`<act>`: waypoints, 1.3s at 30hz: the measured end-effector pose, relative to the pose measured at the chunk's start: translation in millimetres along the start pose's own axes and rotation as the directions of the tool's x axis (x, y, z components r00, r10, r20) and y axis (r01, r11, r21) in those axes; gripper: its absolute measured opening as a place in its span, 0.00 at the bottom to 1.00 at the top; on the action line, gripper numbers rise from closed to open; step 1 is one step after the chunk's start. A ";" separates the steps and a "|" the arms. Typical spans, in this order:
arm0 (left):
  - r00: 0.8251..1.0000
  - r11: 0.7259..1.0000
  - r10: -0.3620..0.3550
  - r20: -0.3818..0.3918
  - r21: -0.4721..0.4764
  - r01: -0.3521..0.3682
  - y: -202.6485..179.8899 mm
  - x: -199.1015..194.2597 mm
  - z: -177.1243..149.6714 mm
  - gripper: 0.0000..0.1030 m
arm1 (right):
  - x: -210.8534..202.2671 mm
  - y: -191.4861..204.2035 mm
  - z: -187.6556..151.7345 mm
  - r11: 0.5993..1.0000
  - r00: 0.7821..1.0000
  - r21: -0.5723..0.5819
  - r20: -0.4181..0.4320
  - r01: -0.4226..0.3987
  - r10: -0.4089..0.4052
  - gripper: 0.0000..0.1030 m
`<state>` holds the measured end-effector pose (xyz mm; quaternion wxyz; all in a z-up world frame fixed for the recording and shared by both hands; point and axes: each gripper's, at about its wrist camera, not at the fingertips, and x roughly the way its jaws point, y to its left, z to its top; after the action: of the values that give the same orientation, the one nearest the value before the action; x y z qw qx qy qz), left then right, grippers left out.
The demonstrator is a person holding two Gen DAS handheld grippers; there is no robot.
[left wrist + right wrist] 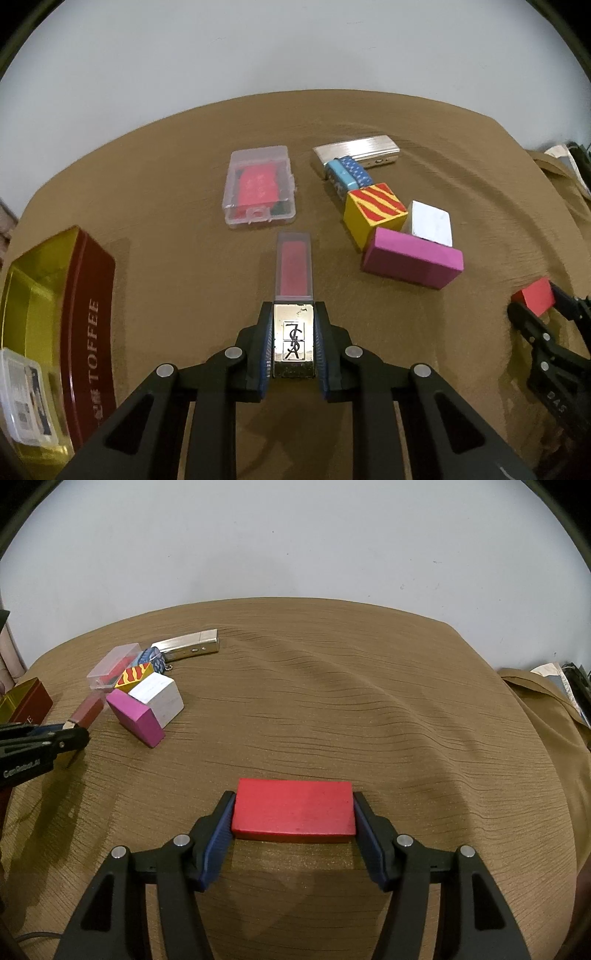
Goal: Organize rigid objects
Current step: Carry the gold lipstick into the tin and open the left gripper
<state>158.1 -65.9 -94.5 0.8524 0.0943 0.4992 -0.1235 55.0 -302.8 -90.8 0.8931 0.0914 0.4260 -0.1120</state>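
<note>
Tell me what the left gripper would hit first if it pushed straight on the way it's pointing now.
Likely the clear plastic case. The left gripper, shut on the lip gloss tube, points at it across bare tablecloth; the tube's tip would touch first. Depth is uncertain.

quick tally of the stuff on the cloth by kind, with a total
painted blocks: 5, pink, white, striped yellow-red, blue, red
clear plastic cases: 2
lip gloss: 1
silver metal box: 1
toffee tin: 1
total: 10
</note>
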 end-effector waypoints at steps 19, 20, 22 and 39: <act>0.999 0.997 0.038 0.033 -0.074 -0.035 17.8 -29.5 11.1 0.17 | 0.3 0.7 -0.3 1.000 1.000 0.001 0.000 0.002 -0.002 0.61; 0.998 0.996 0.044 0.037 -0.078 -0.041 18.6 -32.0 10.2 0.17 | 0.4 0.8 -0.3 1.000 1.000 0.001 0.000 0.002 -0.002 0.61; 0.998 0.994 0.055 0.044 -0.095 -0.051 25.4 -35.8 10.3 0.17 | 0.4 0.9 -0.3 1.000 1.000 0.001 0.000 0.003 -0.003 0.61; 0.979 0.942 0.200 0.026 -0.280 -0.185 149.9 -54.0 -7.1 0.17 | 2.0 -0.7 0.4 1.000 1.000 -0.003 0.000 0.008 -0.008 0.61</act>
<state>172.4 85.1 -45.2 0.8785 0.0191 0.4766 0.0288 56.3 -303.8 -92.2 0.8928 0.0882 0.4265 -0.1147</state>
